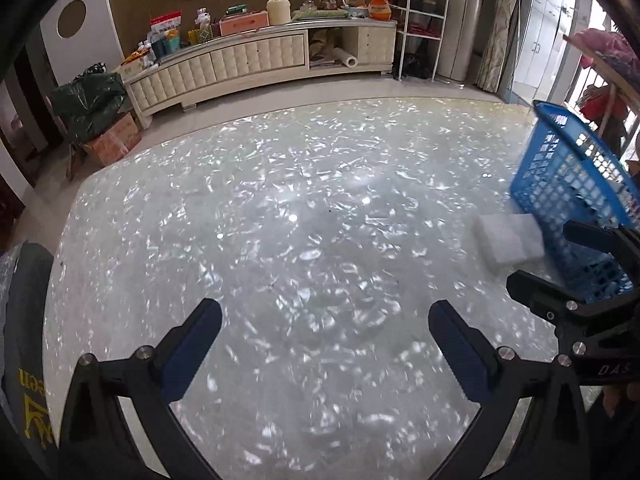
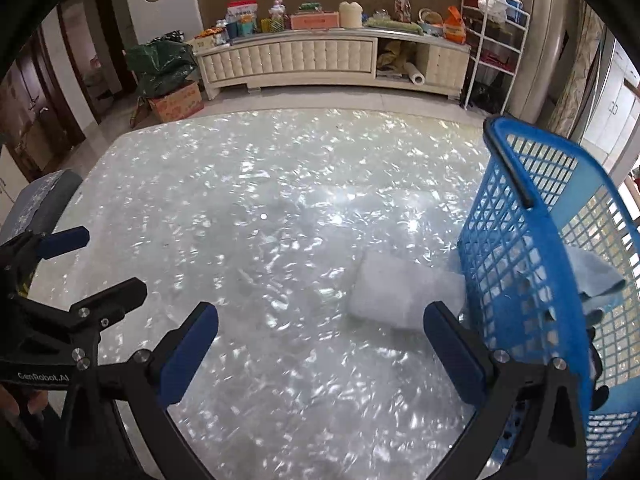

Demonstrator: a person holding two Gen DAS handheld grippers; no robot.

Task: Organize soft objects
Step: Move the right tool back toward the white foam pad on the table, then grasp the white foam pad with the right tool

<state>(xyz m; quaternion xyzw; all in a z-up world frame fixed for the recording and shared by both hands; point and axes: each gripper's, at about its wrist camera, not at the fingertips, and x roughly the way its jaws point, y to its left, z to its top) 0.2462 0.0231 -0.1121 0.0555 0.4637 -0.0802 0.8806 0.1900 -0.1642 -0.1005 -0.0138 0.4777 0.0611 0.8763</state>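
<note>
Your right gripper (image 2: 320,352) and left gripper (image 1: 324,344), at the bottom of each frame, stand wide apart and hold nothing. Just beyond, right of centre, the white soft block (image 2: 396,292) lies against the blue basket (image 2: 516,240), probably waiting to go inside beside the blue cloth (image 2: 592,276).

glossy pearl-white shimmering tabletop (image 2: 260,208) | blue plastic lattice basket (image 2: 516,264), smooth | soft matt white foam block (image 2: 396,292) | pale blue cloth (image 2: 596,276) | matt black plastic gripper arms, dark-blue pads (image 2: 188,356)
</note>
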